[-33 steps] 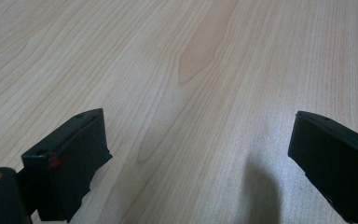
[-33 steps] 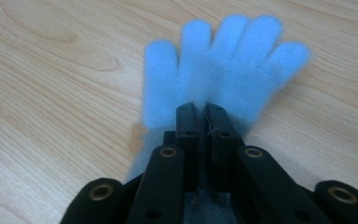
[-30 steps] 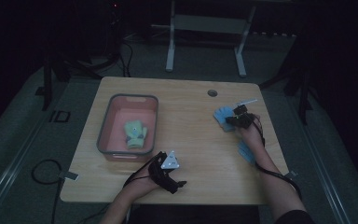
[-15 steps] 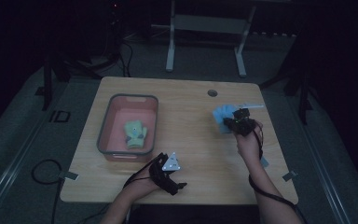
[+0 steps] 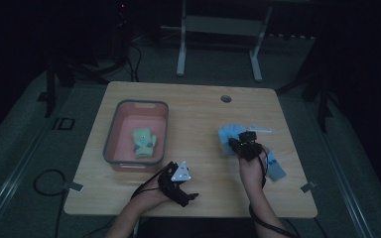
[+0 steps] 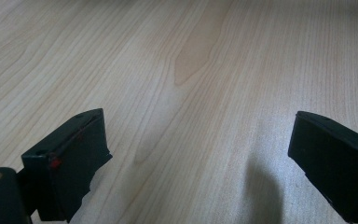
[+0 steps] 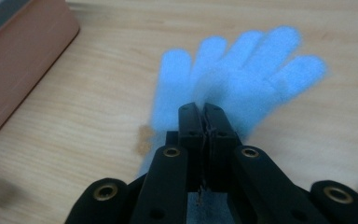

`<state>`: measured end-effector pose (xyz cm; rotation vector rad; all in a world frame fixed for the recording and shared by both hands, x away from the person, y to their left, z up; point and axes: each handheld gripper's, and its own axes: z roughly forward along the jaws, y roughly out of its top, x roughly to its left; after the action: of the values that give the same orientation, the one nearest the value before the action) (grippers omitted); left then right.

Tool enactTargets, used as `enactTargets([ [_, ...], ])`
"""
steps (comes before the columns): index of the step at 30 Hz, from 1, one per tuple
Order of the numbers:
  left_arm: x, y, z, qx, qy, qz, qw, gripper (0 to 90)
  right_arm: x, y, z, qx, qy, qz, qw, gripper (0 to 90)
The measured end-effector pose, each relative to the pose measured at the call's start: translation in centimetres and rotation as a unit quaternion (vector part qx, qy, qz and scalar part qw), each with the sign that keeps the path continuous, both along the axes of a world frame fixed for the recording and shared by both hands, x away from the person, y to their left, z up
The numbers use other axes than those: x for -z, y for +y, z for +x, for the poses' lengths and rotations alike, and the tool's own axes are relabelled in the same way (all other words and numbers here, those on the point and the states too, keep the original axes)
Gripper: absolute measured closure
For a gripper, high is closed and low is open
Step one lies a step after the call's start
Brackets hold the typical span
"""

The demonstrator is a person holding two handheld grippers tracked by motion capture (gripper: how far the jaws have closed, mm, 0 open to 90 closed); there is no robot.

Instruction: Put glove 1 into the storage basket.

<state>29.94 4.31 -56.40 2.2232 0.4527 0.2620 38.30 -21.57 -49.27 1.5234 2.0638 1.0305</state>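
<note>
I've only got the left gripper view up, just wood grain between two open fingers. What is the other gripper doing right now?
Observer: The right gripper is shut on a light blue glove, pinching it near the cuff.
Operator: Is that glove lying flat?
Observer: The right gripper view shows its fingers spread out over the table; whether it is lifted clear I cannot tell.
Operator: Anything else on the table?
Observer: A pink bin sits at the left of the high view, with a green glove inside it.
Operator: Any more blue ones?
Observer: Yes, a second blue glove lies just right of the right hand.
</note>
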Motion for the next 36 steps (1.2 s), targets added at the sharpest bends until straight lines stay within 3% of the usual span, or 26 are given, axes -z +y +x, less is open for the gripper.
enactTargets([
  [10,0.0,-0.1,-0.1,0.002,-0.005,0.003,1.0000,5.0,3.5,3.0,-1.3,0.001,0.032,-0.009,0.9995,87.4],
  [19,0.1,0.0,-0.1,0.006,-0.004,0.003,1.0000,5.0,5.7,3.1,-1.3,0.007,0.054,-0.009,0.9985,84.5],
  [27,0.1,0.0,-0.1,0.007,-0.005,0.006,0.9999,5.1,4.0,2.2,-1.5,-0.015,0.032,-0.006,0.9993,72.8],
  [28,0.2,0.1,-0.1,0.008,-0.005,0.007,0.9999,5.1,3.4,2.0,-1.5,-0.022,0.017,-0.028,0.9992,70.7],
  [30,0.2,0.1,-0.1,0.008,-0.004,0.008,0.9999,5.1,2.8,1.4,-1.4,-0.040,0.009,-0.016,0.9990,69.7],
  [31,0.2,0.1,-0.1,0.007,-0.002,0.004,1.0000,5.1,2.6,1.2,-1.4,-0.045,0.003,-0.023,0.9987,69.7],
  [33,0.2,0.1,-0.1,0.007,-0.002,0.003,1.0000,5.1,1.9,1.0,-1.3,-0.084,-0.010,-0.040,0.9956,68.1],
  [34,0.2,0.1,-0.1,0.007,-0.001,0.004,1.0000,5.1,1.6,0.7,-1.2,-0.088,-0.019,-0.055,0.9944,68.2],
  [36,0.2,0.1,-0.1,0.008,-0.002,0.005,1.0000,5.1,0.8,-0.1,-0.8,-0.117,-0.022,-0.047,0.9918,67.3],
])
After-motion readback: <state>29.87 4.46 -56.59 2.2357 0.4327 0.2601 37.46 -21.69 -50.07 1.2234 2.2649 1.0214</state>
